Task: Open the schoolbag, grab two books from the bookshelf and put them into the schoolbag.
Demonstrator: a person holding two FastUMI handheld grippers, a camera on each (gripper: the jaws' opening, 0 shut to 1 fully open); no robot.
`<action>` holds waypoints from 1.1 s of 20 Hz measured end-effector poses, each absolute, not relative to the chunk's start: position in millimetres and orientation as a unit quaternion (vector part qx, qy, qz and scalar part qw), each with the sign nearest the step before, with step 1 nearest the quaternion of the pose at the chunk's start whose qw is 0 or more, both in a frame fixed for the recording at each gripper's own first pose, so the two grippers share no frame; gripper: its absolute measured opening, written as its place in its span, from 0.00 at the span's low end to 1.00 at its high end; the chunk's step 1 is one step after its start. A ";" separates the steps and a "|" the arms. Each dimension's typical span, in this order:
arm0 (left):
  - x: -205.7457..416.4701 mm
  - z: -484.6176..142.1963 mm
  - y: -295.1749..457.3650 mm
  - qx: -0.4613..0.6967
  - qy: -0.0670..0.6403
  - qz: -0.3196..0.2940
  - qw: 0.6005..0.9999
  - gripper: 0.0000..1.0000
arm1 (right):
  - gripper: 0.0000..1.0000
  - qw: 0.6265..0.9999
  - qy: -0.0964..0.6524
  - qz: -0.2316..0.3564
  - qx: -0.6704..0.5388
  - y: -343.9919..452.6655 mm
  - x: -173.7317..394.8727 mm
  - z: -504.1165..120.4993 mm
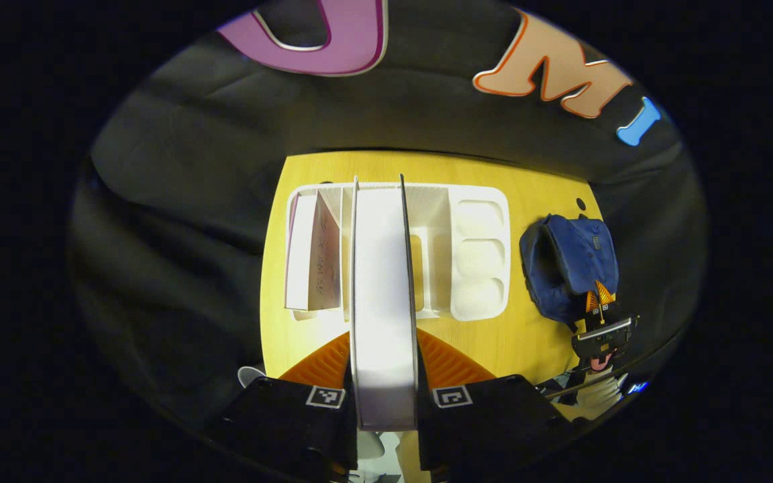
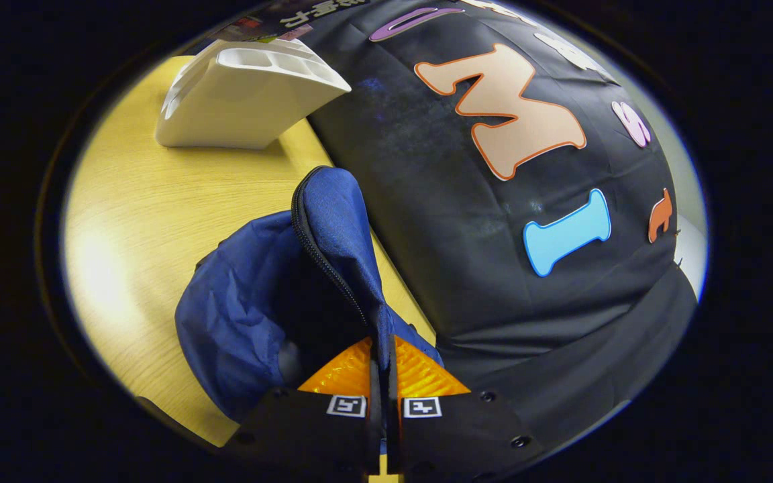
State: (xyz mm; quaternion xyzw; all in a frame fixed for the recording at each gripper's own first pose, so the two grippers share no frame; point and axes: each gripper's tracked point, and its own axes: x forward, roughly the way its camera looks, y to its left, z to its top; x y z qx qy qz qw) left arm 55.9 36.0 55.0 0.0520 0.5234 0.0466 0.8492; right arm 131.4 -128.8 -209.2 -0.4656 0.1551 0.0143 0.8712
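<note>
Gripping a white book [image 1: 384, 315] edge-on between both fingers, the left tongs [image 1: 384, 396] sit at the bottom centre of the left gripper view, with the book running up the middle of the frame over the white bookshelf [image 1: 477, 258]. A second book [image 1: 314, 255] stands in the bookshelf's compartment left of centre, leaning slightly. The bookshelf rests on the yellow table [image 1: 494, 335]. The blue schoolbag [image 1: 568, 265] lies at the right of that frame, its mouth open, with the right tongs [image 1: 600, 302] at its lower edge. In the right gripper view, the right tongs [image 2: 384, 396] at bottom centre are pressed together on the schoolbag's zipped flap [image 2: 339, 228], which stands upright above the dark opening. The bookshelf [image 2: 245, 100] appears at the upper left, well apart from the schoolbag [image 2: 239, 315].
</note>
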 end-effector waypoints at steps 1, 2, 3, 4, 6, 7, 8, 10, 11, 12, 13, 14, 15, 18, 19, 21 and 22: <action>54.6 63.1 32.2 0.059 0.514 0.044 0.854 0.31 | 0.05 0.872 0.154 0.013 -0.465 -129.5 131.3 -208.8; 52.1 71.5 26.4 0.065 0.505 0.038 0.860 0.33 | 0.05 0.872 0.153 0.012 -0.464 -129.8 130.8 -208.1; 51.2 78.0 19.4 0.065 0.497 0.032 0.865 0.33 | 0.05 0.873 0.153 0.012 -0.463 -130.1 131.2 -208.1; 48.8 83.6 12.3 0.064 0.493 0.028 0.867 0.33 | 0.06 0.874 0.152 0.011 -0.461 -130.6 131.4 -207.3; 44.7 91.5 3.1 0.072 0.485 0.020 0.871 0.32 | 0.06 0.876 0.150 0.010 -0.459 -131.5 130.8 -206.2; 44.9 92.3 -3.7 0.074 0.481 0.013 0.874 0.31 | 0.06 0.876 0.149 0.009 -0.459 -131.9 131.0 -206.1; 44.1 92.9 -12.6 0.070 0.478 0.004 0.875 0.31 | 0.06 0.877 0.148 0.009 -0.458 -131.9 132.3 -205.0; 46.0 90.6 -36.7 0.050 0.474 -0.021 0.879 0.31 | 0.05 0.879 0.147 0.009 -0.454 -132.7 131.2 -203.8; 49.6 86.8 -49.6 0.036 0.472 -0.035 0.880 0.31 | 0.05 0.881 0.146 0.007 -0.451 -134.0 131.6 -203.6; 53.5 82.3 -62.5 0.021 0.468 -0.051 0.882 0.31 | 0.05 0.883 0.146 0.005 -0.446 -134.2 131.8 -202.4; 58.2 78.3 -77.3 0.001 0.465 -0.069 0.882 0.31 | 0.05 0.886 0.145 0.003 -0.440 -136.0 132.0 -201.3; 61.6 73.4 -92.3 -0.020 0.462 -0.085 0.883 0.31 | 0.05 0.890 0.145 0.000 -0.433 -137.4 131.9 -199.0; 66.1 70.4 -106.0 -0.044 0.458 -0.100 0.882 0.31 | 0.05 0.893 0.146 -0.003 -0.425 -139.4 131.9 -197.6; 83.6 55.8 -143.1 -0.104 0.437 -0.141 0.882 0.31 | 0.05 0.904 0.146 -0.014 -0.401 -145.2 132.6 -192.1; 89.8 51.3 -154.3 -0.122 0.428 -0.152 0.882 0.31 | 0.05 0.909 0.146 -0.018 -0.391 -147.2 132.6 -189.5; 102.7 38.3 -175.6 -0.162 0.412 -0.170 0.880 0.30 | 0.06 0.918 0.145 -0.027 -0.368 -151.8 133.4 -186.2; 109.0 31.6 -185.1 -0.180 0.402 -0.176 0.880 0.31 | 0.07 0.923 0.144 -0.031 -0.356 -153.6 131.8 -183.6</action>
